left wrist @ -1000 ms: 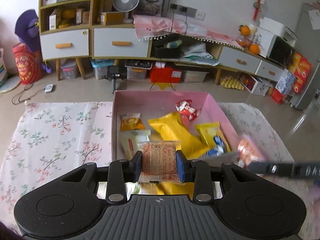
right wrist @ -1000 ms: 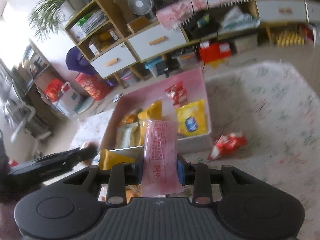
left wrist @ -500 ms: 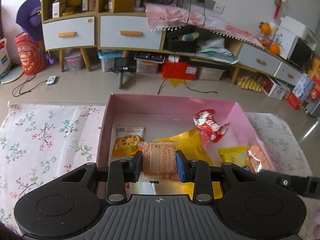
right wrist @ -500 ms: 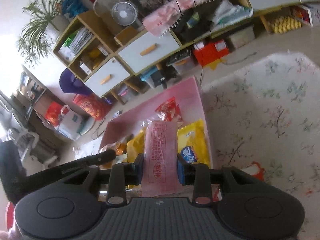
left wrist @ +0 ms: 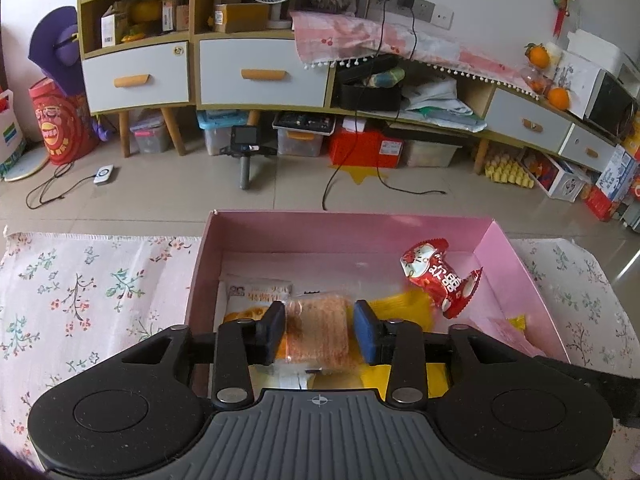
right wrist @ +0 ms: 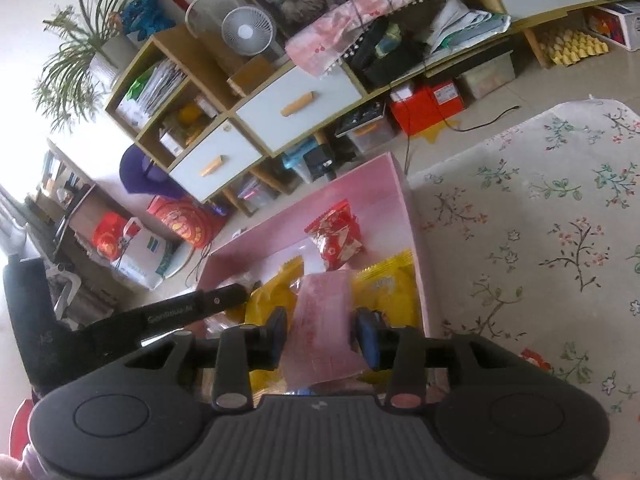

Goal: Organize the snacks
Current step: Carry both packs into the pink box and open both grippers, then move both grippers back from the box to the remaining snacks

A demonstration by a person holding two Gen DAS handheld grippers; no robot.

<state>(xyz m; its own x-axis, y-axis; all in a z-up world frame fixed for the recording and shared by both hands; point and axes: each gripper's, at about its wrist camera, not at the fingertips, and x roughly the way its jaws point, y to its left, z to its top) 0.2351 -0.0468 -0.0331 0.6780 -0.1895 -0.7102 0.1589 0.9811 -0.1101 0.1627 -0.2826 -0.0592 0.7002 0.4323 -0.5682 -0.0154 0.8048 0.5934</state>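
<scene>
Over the pink box [left wrist: 344,226], my left gripper [left wrist: 320,334] has its jaws opening. A clear packet of orange crackers [left wrist: 318,328] sits blurred between them, with a gap to the right pad. Inside the box lie a red packet [left wrist: 436,276], yellow bags [left wrist: 400,308] and a white-and-orange packet [left wrist: 256,296]. My right gripper [right wrist: 322,338] is over the box's near right part [right wrist: 416,264], jaws opening too. A pink packet [right wrist: 324,320] stands loose between them, clear of the left pad. The left tool's black finger [right wrist: 192,312] reaches in from the left.
The box rests on a floral cloth [left wrist: 100,288] that spreads wide to its right [right wrist: 540,220]. A red snack [right wrist: 536,360] lies on the cloth beside my right gripper. Cabinets, storage bins and cables fill the floor beyond the box.
Both grippers moved forward and down over the box. Their jaws, shut on the cracker packet and the pink packet before, have now spread, and both packets sit loose.
</scene>
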